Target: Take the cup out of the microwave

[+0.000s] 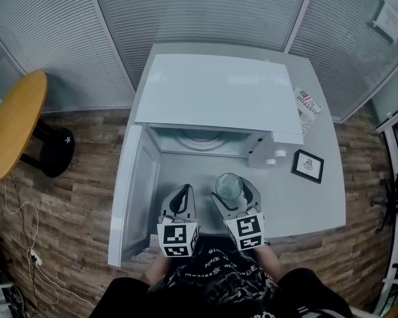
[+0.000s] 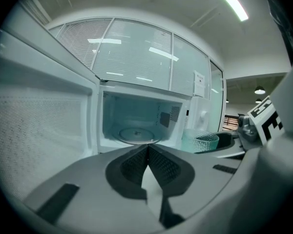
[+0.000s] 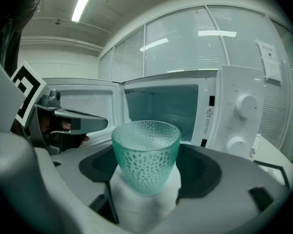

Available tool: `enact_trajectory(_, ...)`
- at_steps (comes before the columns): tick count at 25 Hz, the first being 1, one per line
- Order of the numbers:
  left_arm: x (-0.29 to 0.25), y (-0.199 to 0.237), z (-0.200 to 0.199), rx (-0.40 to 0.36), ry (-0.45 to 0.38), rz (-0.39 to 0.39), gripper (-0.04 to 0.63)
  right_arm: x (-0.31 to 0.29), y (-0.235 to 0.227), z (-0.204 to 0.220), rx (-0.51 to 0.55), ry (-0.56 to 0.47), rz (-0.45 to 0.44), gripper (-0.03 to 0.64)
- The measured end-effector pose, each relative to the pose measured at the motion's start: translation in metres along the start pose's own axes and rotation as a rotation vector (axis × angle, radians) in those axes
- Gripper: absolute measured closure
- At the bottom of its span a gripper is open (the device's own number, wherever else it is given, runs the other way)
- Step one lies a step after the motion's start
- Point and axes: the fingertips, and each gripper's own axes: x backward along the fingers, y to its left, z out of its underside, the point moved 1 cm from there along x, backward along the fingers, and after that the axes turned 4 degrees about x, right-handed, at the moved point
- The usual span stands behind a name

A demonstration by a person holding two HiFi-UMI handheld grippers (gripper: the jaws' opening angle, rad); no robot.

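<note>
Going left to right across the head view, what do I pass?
round wooden table → open microwave door → left hand-held gripper → cup → black-framed card

1 microwave (image 1: 219,91), 1 cup (image 1: 228,186), 2 claws: left claw (image 1: 183,192), right claw (image 1: 235,192); 1 round table (image 1: 13,121), 1 framed card (image 1: 308,165).

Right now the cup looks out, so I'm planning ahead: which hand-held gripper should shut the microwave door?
Probably left. The left hand-held gripper is empty, jaws together, beside the open door; the right hand-held gripper holds the cup.
</note>
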Motion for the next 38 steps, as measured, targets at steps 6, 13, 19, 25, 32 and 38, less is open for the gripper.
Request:
enact_trajectory(6,0.001,-0.002,0.0,-0.011,0.001,0.002,0.588,0.01,-0.001,0.008,-0.011,0.004,0.012,0.242)
enact_trajectory(13,0.004,-0.002,0.005,-0.05,0.013,-0.001,0.588,0.018,-0.007,0.014,-0.038,-0.003,0.039,0.242)
enact_trajectory(19,0.005,-0.002,0.007,-0.053,0.01,-0.001,0.589,0.02,-0.006,0.015,-0.055,-0.002,0.038,0.244)
enact_trajectory(25,0.004,-0.001,0.006,-0.054,0.01,-0.005,0.588,0.019,-0.007,0.015,-0.048,-0.005,0.041,0.244)
enact_trajectory(32,0.003,-0.004,0.005,-0.054,0.008,0.006,0.588,0.02,-0.008,0.015,-0.052,-0.004,0.043,0.244)
enact_trajectory(38,0.003,-0.001,0.007,-0.055,0.007,0.0,0.588,0.018,-0.008,0.015,-0.04,-0.007,0.042,0.244)
